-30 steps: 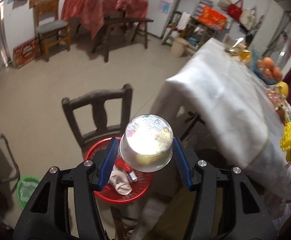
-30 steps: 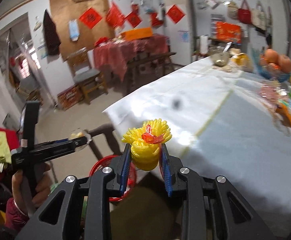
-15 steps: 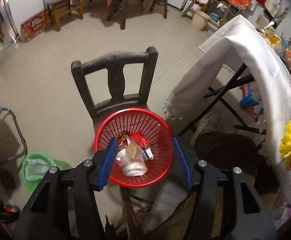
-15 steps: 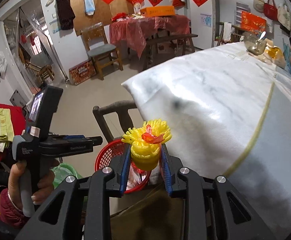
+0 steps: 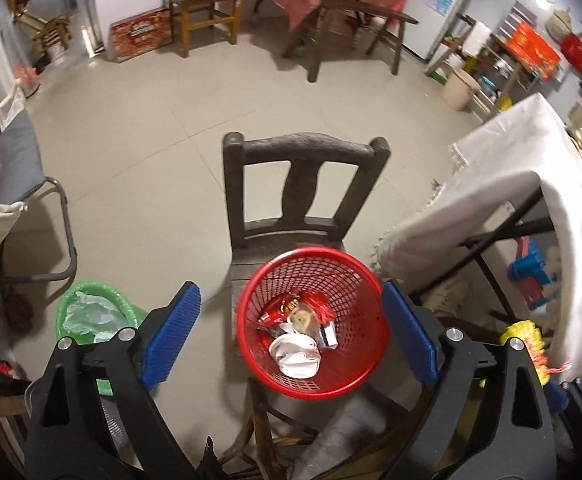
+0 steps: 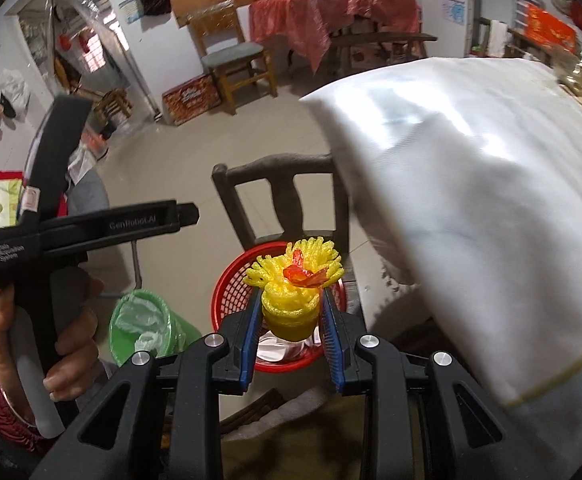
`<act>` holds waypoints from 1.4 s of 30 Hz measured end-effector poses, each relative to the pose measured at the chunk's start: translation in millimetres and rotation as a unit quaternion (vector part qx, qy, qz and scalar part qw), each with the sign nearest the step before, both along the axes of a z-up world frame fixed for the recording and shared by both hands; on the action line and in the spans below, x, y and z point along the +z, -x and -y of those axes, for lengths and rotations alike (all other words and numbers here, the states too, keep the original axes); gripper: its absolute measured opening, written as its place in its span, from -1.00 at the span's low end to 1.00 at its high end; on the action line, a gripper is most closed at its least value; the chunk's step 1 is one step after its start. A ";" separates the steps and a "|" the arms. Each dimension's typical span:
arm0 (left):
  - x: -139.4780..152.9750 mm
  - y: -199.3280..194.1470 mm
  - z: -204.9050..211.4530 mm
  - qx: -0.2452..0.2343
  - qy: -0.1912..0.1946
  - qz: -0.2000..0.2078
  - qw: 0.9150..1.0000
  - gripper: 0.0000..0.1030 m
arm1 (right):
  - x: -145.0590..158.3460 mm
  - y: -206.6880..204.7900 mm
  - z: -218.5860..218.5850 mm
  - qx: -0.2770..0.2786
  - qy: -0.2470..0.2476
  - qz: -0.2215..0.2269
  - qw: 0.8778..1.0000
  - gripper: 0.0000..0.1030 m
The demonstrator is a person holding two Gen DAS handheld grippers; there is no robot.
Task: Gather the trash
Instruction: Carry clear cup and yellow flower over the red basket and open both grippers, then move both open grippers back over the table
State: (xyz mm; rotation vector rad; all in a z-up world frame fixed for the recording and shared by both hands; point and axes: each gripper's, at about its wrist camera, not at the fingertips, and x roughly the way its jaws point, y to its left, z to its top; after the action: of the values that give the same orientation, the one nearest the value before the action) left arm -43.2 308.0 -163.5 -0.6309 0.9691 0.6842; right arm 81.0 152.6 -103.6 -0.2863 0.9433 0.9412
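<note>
Since the earlier frame the clear plastic cup point(image 5: 295, 354) has been dropped into the red mesh basket point(image 5: 365, 296) on the dark wooden chair point(image 5: 305, 152); the left gripper point(image 5: 289, 326) jaws, just opened, stand spread and empty. The yellow foam fruit net point(image 6: 294, 286) is pinched by the right gripper point(image 6: 292, 328) over the basket, not yet discarded.

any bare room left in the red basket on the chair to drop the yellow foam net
Yes. The red mesh basket is bare along its far wall, towards the dark wooden chair's backrest. Its near half is crowded: a white plastic cup and red wrappers. The right gripper holds the yellow foam fruit net over it.
</note>
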 end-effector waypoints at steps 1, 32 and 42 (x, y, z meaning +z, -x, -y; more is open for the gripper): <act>-0.5 1.5 -2.6 0.005 0.003 0.002 1.000 0.74 | -1.8 0.1 -5.6 0.004 0.003 -0.001 1.000 -0.42; -2.0 -12.3 34.3 -0.044 -0.006 -0.015 0.999 0.80 | 47.3 25.4 81.7 -0.081 -0.051 0.080 0.992 0.31; 30.1 -15.8 79.1 -0.077 -0.107 0.010 0.991 0.80 | 72.9 46.2 154.3 -0.152 -0.067 0.139 0.976 0.49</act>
State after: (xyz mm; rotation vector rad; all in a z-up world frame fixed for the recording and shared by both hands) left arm -27.4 228.9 -133.4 -0.3689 0.9017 0.6339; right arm 34.9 -1.7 -30.7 -0.1467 0.6400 0.6582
